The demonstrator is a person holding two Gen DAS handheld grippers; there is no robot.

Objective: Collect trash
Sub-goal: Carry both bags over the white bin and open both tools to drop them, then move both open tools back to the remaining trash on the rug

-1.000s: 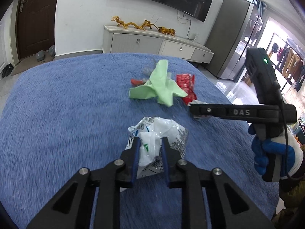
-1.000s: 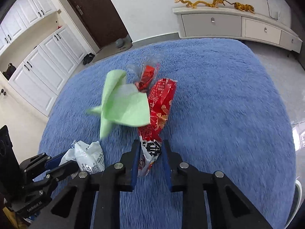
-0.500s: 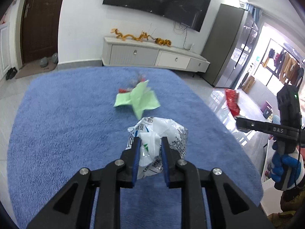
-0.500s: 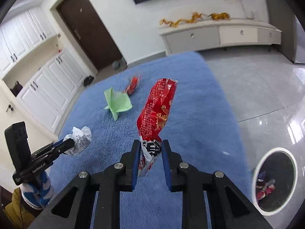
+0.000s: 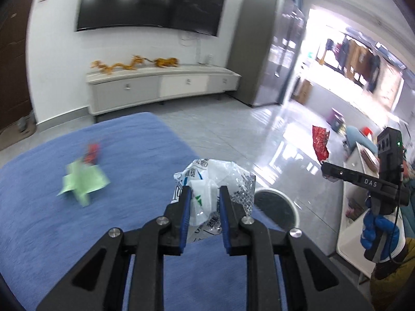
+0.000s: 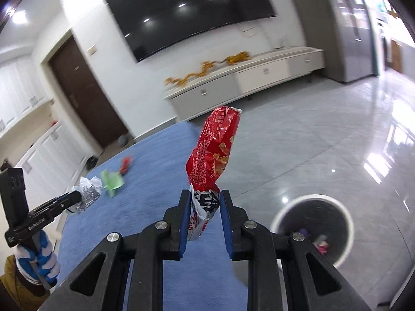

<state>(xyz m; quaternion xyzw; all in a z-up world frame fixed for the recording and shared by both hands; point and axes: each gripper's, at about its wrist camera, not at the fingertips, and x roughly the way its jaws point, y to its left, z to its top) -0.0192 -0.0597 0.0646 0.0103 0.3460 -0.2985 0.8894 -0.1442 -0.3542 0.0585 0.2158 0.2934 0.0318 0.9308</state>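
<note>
left gripper (image 5: 203,208) fingers pinched on crumpled white plastic bag (image 5: 215,181), bulk bunched ahead of tips. right gripper (image 6: 203,208) fingers pinched on lower end of red snack wrapper (image 6: 214,155), rest standing upright beyond tips; end grip judged chosen for clean drop. white-rimmed bin (image 6: 315,223) seen just right of right fingers, some trash inside. green paper (image 5: 83,181) and small red scrap (image 5: 92,153) left on blue rug (image 5: 39,220), well ahead-left of left fingers.

Red snack bag (image 6: 214,153), white/clear printed wrapper (image 5: 215,181), green paper (image 5: 83,181), blue rug (image 5: 116,155).
</note>
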